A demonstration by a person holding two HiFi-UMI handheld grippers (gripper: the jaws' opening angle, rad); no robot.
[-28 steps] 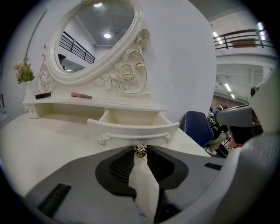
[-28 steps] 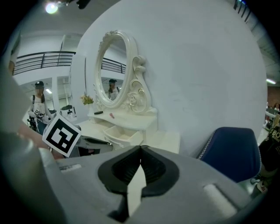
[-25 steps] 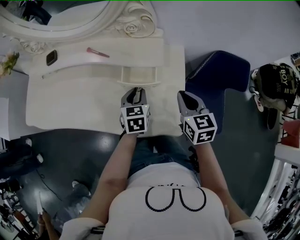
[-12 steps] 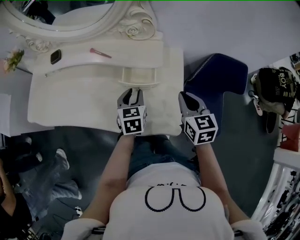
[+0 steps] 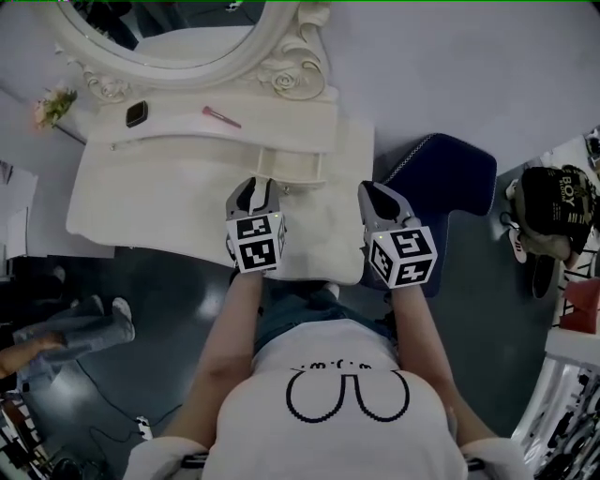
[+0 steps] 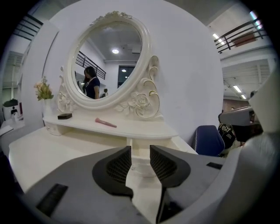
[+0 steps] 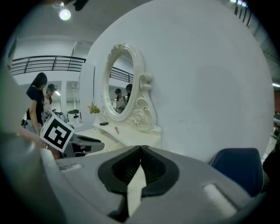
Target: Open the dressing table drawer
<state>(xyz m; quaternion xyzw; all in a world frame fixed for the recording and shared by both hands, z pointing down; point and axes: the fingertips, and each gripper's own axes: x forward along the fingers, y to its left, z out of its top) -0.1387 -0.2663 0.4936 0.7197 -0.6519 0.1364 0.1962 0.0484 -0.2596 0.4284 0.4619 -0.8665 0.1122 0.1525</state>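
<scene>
Right, the drawer [image 5: 291,169] is out: it juts forward from under the raised shelf [image 5: 187,136] of the white counter [image 5: 150,192], below the oval mirror [image 5: 178,28]. The left tool [image 5: 255,187] hovers just short of the drawer's front, near its left corner. Its jaws have just been opening and now stand apart, with nothing pressed between the pads. In the left gripper view the drawer front and its knob show through the gap, ahead of the tips. The right tool [image 5: 373,194] hangs over the counter's right edge, jaws together and empty, with the blue chair [image 5: 455,178] just beyond it. Up on the shelf lie a pink brush [image 5: 221,117] and a small dark object [image 5: 137,114], well apart from both tools.
</scene>
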